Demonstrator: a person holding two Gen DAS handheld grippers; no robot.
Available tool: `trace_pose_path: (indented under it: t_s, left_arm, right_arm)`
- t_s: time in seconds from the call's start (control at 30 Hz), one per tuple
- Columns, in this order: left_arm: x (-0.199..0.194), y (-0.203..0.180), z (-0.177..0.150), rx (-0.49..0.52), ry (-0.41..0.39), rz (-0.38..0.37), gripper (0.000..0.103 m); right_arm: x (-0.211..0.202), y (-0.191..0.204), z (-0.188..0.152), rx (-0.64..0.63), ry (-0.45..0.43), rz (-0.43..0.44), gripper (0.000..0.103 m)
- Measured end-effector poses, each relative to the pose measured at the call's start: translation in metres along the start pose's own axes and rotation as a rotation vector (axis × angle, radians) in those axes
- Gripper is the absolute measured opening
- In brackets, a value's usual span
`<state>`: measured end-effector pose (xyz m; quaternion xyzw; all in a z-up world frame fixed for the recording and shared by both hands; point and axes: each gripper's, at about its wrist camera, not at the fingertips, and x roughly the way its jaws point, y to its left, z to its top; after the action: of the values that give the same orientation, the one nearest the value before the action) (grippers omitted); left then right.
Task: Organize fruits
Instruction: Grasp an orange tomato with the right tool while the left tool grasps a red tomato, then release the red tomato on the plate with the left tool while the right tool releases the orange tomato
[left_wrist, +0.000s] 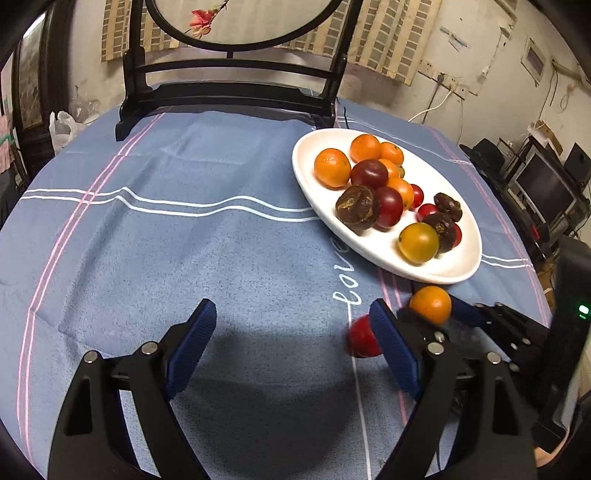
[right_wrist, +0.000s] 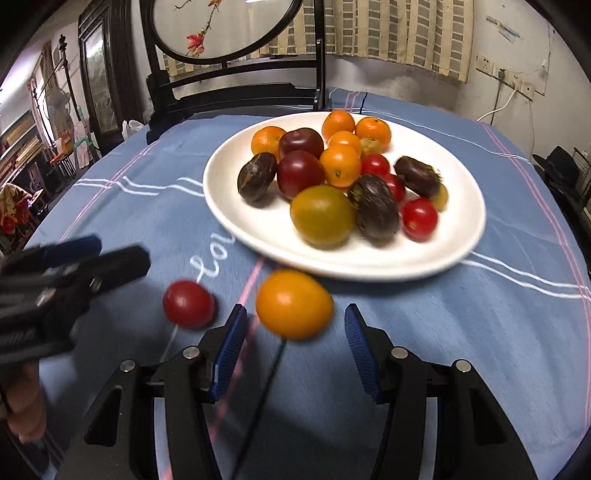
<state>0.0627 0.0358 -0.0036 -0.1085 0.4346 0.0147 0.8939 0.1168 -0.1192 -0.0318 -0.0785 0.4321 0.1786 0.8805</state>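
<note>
A white plate (left_wrist: 369, 254) (right_wrist: 258, 243) holds several fruits: small oranges, dark red plums, cherry tomatoes, brown wrinkled passion fruits and a yellow-green one. Two fruits are off the plate, over the blue cloth in front of it. One is an orange fruit (right_wrist: 293, 302) (left_wrist: 430, 304), blurred, just ahead of my right gripper (right_wrist: 293, 321); its pads stand a little apart from it on both sides. The other is a red tomato (right_wrist: 188, 302) (left_wrist: 364, 336), which lies just outside the right finger of my left gripper (left_wrist: 291, 310) (right_wrist: 123, 251). That gripper is open wide over bare cloth.
A dark wooden stand (left_wrist: 221, 92) with a round painted screen is at the table's far side. The blue tablecloth (left_wrist: 184, 240) with white and pink stripes covers the round table. A hand (right_wrist: 26, 402) holds the left gripper. Shelves and monitors stand beyond the table's right edge.
</note>
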Motion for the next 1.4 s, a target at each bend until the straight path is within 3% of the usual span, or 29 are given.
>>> trace_pose_path:
  t_s: [0.3,0.6,0.77,0.9,1.03,1.13,1.4]
  left_arm:
    - [0.002,-0.012,-0.006,0.042,0.018,-0.017,0.083]
    - [0.006,-0.044,-0.023,0.177,0.013,-0.034,0.082]
    - [0.023,-0.049,-0.025,0.198,0.052,-0.027,0.063]
    - [0.030,-0.052,-0.024,0.217,0.048,-0.047,0.031]
    - [0.022,-0.056,-0.025,0.221,0.053,-0.035,0.031]
    - [0.002,-0.058,-0.019,0.234,0.006,-0.023,0.031]
    - [-0.013,-0.069,0.030,0.214,-0.035,0.004,0.031]
  right_arm:
    - [-0.017,-0.027,-0.015,0.088,-0.007,0.018,0.042]
    - [-0.032,-0.056,-0.034,0.168,-0.014,0.038,0.042]
    - [-0.035,-0.057,-0.033,0.156,-0.025,0.051,0.042]
    - [-0.037,-0.052,-0.033,0.131,-0.029,0.048,0.042]
    - [-0.041,-0.050,-0.031,0.117,-0.049,0.033,0.042]
    - [-0.050,-0.054,-0.030,0.140,-0.084,0.049,0.042]
    - [-0.080,-0.062,-0.001,0.145,-0.202,0.055,0.042]
